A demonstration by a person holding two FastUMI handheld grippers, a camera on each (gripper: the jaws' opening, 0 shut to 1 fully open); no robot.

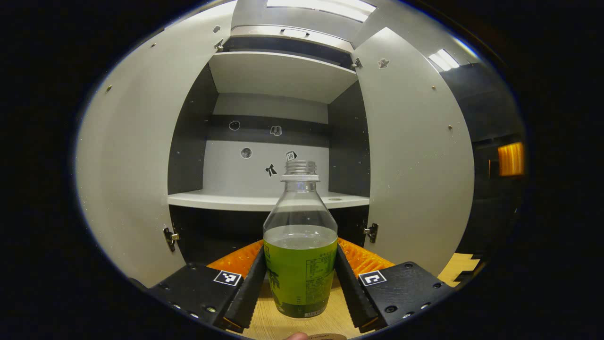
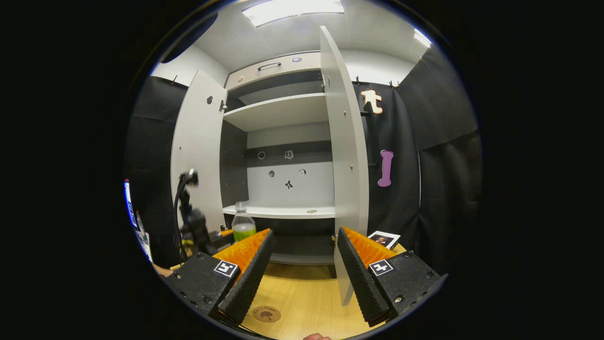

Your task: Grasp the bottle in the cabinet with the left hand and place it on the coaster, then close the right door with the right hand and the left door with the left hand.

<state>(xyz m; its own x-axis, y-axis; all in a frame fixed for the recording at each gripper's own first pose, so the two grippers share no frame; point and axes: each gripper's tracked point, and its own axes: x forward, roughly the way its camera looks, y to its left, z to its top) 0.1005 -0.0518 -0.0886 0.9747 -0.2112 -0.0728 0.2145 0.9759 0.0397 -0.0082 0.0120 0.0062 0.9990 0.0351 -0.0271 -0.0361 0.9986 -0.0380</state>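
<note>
Left gripper view: your left gripper (image 1: 302, 283) holds the clear plastic bottle with green label and green liquid (image 1: 300, 245), uncapped and upright, both fingers pressed to its label. It is out of the pale grey two-door cabinet (image 1: 269, 200), above the light wooden tabletop (image 1: 269, 323). The left door (image 1: 127, 179) at 9 o'clock and the right door (image 1: 415, 160) at 3 o'clock stand open.

Right gripper view: your right gripper (image 2: 302, 274) is spread wide, holding nothing. The round brown coaster (image 2: 266, 313) lies at 6 o'clock, near its left finger; the bottle shows at 9 o'clock, well apart from it. The right door's edge hangs just beyond the fingers.

Step in hand, as judged: carrying to the coaster. Next, lower the bottle upright onto it, then release.
</note>
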